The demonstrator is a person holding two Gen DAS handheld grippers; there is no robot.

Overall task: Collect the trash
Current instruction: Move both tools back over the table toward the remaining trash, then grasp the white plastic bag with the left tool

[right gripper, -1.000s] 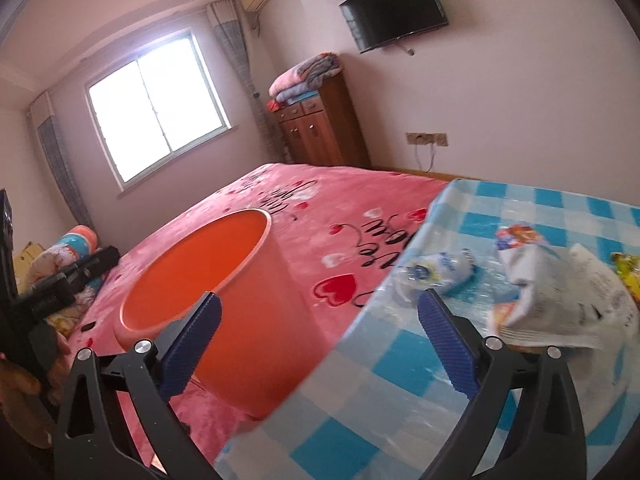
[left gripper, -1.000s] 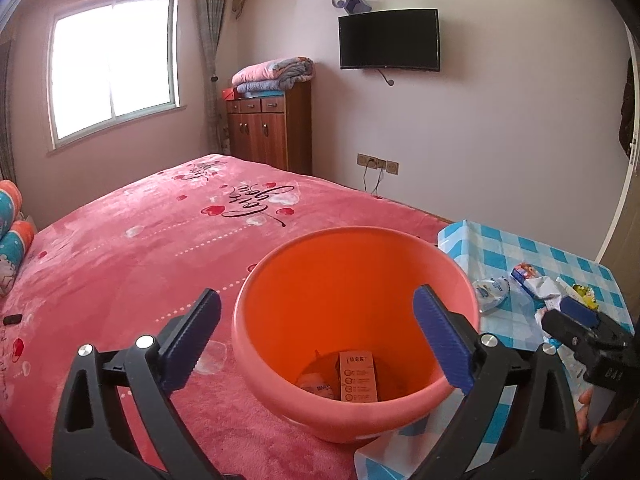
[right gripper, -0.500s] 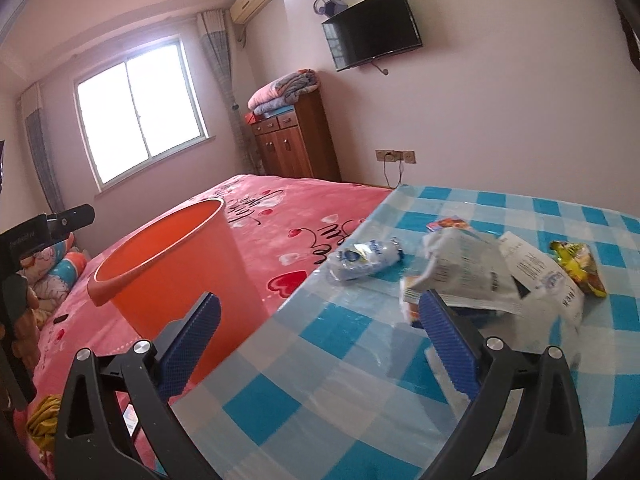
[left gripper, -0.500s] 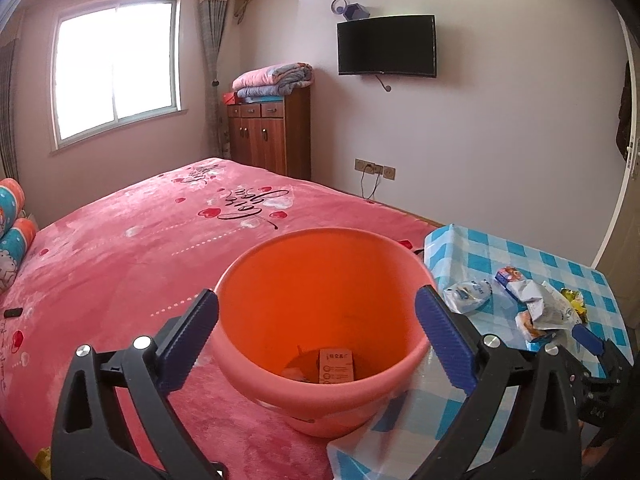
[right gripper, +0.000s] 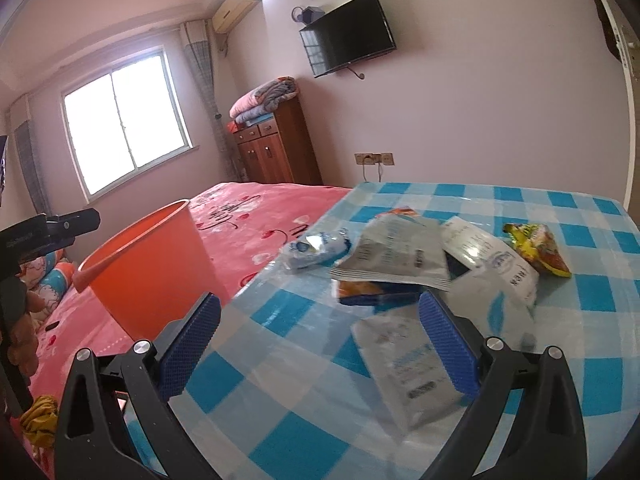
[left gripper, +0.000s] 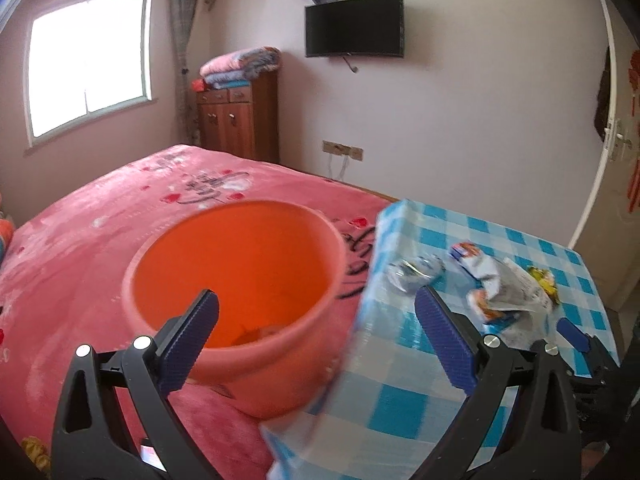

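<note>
An orange bucket [left gripper: 240, 280] stands on the pink bed next to a table with a blue checked cloth [left gripper: 420, 392]; it also shows in the right wrist view [right gripper: 152, 272]. Several wrappers lie on the cloth: a crumpled blue-white wrapper [right gripper: 316, 250], a silver packet [right gripper: 396, 256], a white packet [right gripper: 412, 364] and a yellow-red wrapper [right gripper: 538, 248]. My left gripper [left gripper: 320, 344] is open and empty in front of the bucket. My right gripper [right gripper: 320, 348] is open and empty, low over the cloth, with the white packet by its right finger [right gripper: 448, 348].
The pink bed [left gripper: 100, 232] fills the left. A wooden cabinet [right gripper: 276, 152] with folded blankets stands at the far wall, a TV [right gripper: 348, 34] above. A yellow cloth [right gripper: 40, 420] lies on the bed beside the table.
Both grippers have pulled back and swung right. The bucket now sits left of centre in the left view, and the wrappers lie closer to my right gripper.
</note>
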